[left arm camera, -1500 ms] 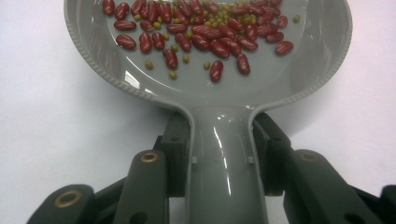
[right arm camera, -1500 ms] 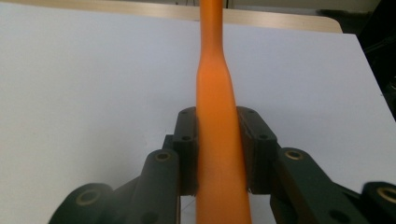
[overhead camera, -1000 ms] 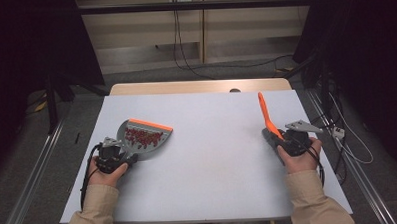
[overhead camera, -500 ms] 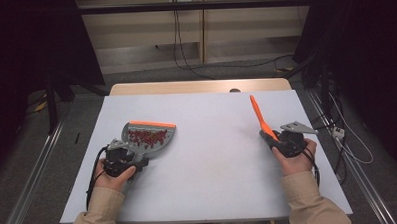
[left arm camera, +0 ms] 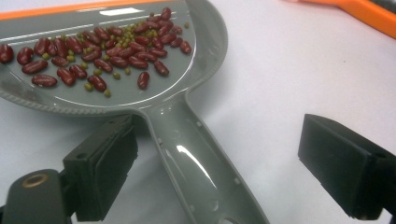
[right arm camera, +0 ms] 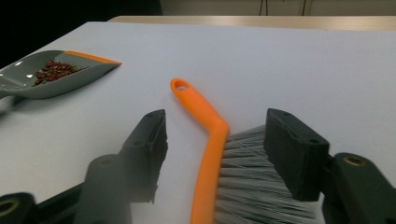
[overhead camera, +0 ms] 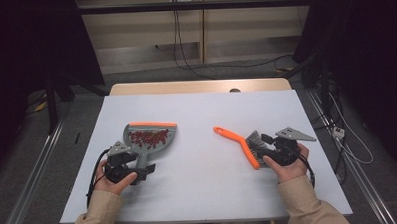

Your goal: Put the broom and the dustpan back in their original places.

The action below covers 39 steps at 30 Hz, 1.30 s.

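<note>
- The dustpan [left arm camera: 140,70] was laid flat on the white table [overhead camera: 204,192], apparently so that its load stayed in the scoop; its grey handle ran between the jaws of the left gripper [left arm camera: 219,163], nearer the left-hand pad
- The left gripper's jaws had just been opening and were seen spread apart, the handle released between them and pressed by neither pad
- The brush [right arm camera: 210,154] was set down on its side, its bristles lying between the jaws of the right gripper [right arm camera: 219,149] and its orange handle stretched away beyond the jaw tips
- The right gripper's jaws had likewise just been opening; they were parted, with the brush let go, which was judged to mark the end of the sweeping
- The dustpan was seen as smooth, glossy grey plastic with a ribbed rear wall and an orange lip at the far edge
- Glossy dark-red kidney beans [left arm camera: 93,51] and small round green beans were gathered in the scoop, ahead of the left jaws
- The brush handle was made of smooth orange plastic, kinked, with a hanging hole at its tip; the bristles were fine, grey and splayed
</note>
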Each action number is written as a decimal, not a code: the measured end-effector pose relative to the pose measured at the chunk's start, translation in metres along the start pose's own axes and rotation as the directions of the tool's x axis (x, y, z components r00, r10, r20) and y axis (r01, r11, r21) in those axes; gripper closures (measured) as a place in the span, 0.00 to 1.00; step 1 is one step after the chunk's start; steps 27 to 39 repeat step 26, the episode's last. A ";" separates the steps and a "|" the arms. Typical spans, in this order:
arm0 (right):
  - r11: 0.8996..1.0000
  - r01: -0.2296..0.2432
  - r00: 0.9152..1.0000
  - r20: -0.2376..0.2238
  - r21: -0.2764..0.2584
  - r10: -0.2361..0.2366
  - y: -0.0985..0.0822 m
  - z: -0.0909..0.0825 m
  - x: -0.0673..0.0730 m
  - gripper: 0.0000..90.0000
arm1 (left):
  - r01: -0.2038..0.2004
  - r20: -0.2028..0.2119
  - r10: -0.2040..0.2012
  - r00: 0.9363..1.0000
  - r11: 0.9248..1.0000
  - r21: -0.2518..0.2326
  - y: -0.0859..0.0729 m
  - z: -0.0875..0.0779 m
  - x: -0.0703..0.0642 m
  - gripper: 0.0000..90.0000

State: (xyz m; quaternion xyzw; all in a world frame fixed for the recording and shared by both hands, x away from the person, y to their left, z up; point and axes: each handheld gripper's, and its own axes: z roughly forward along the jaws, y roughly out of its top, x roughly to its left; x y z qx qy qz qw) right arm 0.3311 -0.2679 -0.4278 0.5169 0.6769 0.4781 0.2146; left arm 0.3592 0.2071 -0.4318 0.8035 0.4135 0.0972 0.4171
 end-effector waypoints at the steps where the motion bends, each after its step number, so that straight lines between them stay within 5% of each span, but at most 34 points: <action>1: 1.000 0.005 1.000 -0.003 -0.004 -0.005 -0.001 -0.001 0.001 0.41 | -0.012 0.007 0.012 1.000 1.000 -0.012 -0.001 -0.002 0.000 0.12; 10: 0.999 0.048 0.998 -0.047 -0.025 -0.049 -0.011 -0.010 0.007 0.32 | -0.070 0.024 0.073 0.997 0.988 -0.135 -0.009 -0.021 0.005 0.08; 15: 0.999 0.047 0.997 -0.067 -0.015 -0.048 -0.020 -0.013 0.009 0.30 | -0.080 0.039 0.088 0.995 0.984 -0.160 -0.013 -0.025 0.006 0.07; 39: 0.997 0.077 0.993 -0.090 -0.009 -0.077 -0.028 -0.023 0.009 0.31 | -0.084 0.053 0.093 0.994 0.985 -0.152 -0.018 -0.024 0.007 0.07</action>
